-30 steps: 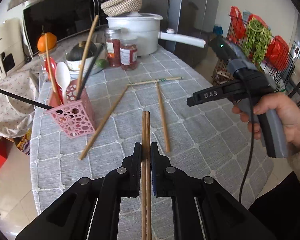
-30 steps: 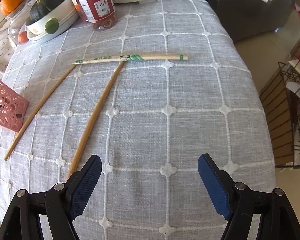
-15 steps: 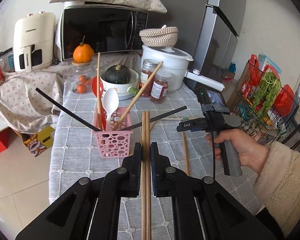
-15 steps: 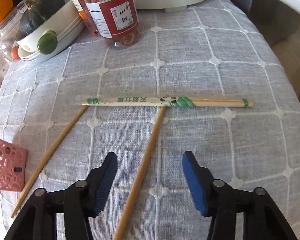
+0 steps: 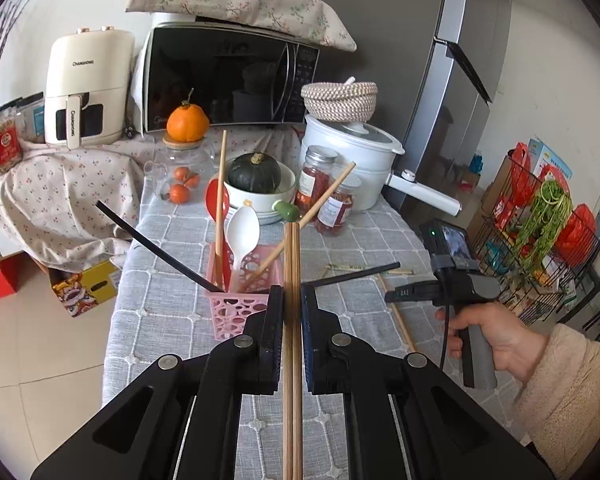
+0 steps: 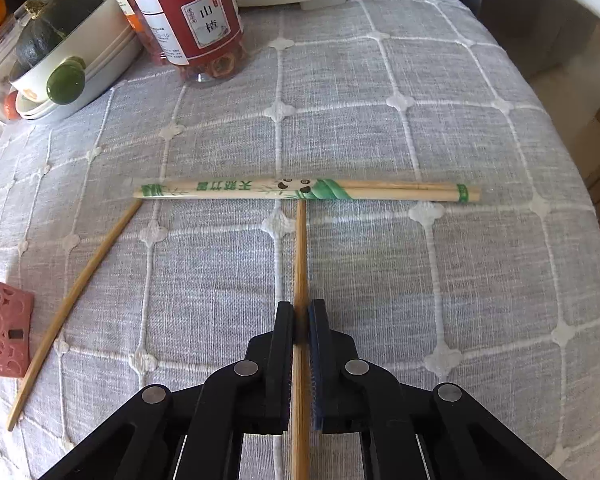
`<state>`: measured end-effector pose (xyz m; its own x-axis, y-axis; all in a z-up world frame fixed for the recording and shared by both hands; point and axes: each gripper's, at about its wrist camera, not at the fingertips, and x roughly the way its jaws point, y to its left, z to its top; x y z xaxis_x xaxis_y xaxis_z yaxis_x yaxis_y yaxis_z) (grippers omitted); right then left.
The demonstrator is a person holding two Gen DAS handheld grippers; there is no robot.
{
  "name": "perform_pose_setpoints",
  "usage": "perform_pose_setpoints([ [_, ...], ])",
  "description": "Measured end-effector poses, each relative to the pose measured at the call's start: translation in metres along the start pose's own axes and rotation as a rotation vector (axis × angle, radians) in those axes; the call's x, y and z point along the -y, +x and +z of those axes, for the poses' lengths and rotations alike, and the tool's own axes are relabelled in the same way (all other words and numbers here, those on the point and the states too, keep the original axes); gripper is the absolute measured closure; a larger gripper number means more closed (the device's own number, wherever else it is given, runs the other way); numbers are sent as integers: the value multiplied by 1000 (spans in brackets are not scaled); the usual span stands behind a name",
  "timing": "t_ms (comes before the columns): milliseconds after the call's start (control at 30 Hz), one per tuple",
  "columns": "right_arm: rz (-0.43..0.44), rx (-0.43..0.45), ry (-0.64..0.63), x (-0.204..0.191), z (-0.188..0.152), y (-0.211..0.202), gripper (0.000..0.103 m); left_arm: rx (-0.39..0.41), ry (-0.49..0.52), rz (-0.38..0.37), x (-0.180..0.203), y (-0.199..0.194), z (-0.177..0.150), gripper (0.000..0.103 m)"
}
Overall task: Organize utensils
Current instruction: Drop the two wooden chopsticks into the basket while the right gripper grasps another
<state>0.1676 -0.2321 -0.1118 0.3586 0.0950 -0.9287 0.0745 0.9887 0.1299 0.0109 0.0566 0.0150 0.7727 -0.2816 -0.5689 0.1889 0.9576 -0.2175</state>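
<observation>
My left gripper (image 5: 291,294) is shut on a pair of wooden chopsticks (image 5: 291,256) and holds them in the air, pointing at the pink utensil basket (image 5: 242,290). The basket holds a white spoon (image 5: 242,232), a red spoon, wooden and black chopsticks. My right gripper (image 6: 300,310) is shut on a single wooden chopstick (image 6: 300,252) that lies on the grey tablecloth (image 6: 420,120); it also shows in the left wrist view (image 5: 396,294). A wrapped pair of chopsticks (image 6: 306,190) lies across the far tip. Another loose chopstick (image 6: 74,292) lies at the left.
A jar of dried fruit (image 6: 194,20), a bowl with a dark squash (image 6: 58,40) and a white pot (image 5: 350,160) stand at the table's far end. A microwave (image 5: 224,76) and an air fryer (image 5: 86,88) stand behind. A wire rack (image 5: 540,240) is on the right.
My right gripper moved forward over the single chopstick and closed on it. My left gripper rose and tilted up with the chopstick pair, bringing the basket closer in line.
</observation>
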Motion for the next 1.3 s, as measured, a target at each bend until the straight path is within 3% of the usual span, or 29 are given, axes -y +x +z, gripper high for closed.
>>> perform_pose_setpoints([
  [200, 140, 54, 36, 14, -17, -39, 98, 160, -43, 20, -4, -16, 19, 94],
  [433, 179, 215, -30, 5, -38, -99, 98, 451, -7, 79, 10, -33, 35, 94],
  [633, 225, 313, -70, 1, -47, -130, 98, 591, 27, 160, 20, -20, 61, 94],
  [800, 239, 337, -84, 2, -54, -138, 98, 637, -13, 183, 15, 9, 79, 94],
  [1100, 245, 338, -82, 3, -49, -130, 98, 671, 9, 254, 8, 62, 82, 94],
  [1300, 249, 335, -93, -2, -47, -123, 98, 682, 80, 273, 9, 83, 75, 94],
])
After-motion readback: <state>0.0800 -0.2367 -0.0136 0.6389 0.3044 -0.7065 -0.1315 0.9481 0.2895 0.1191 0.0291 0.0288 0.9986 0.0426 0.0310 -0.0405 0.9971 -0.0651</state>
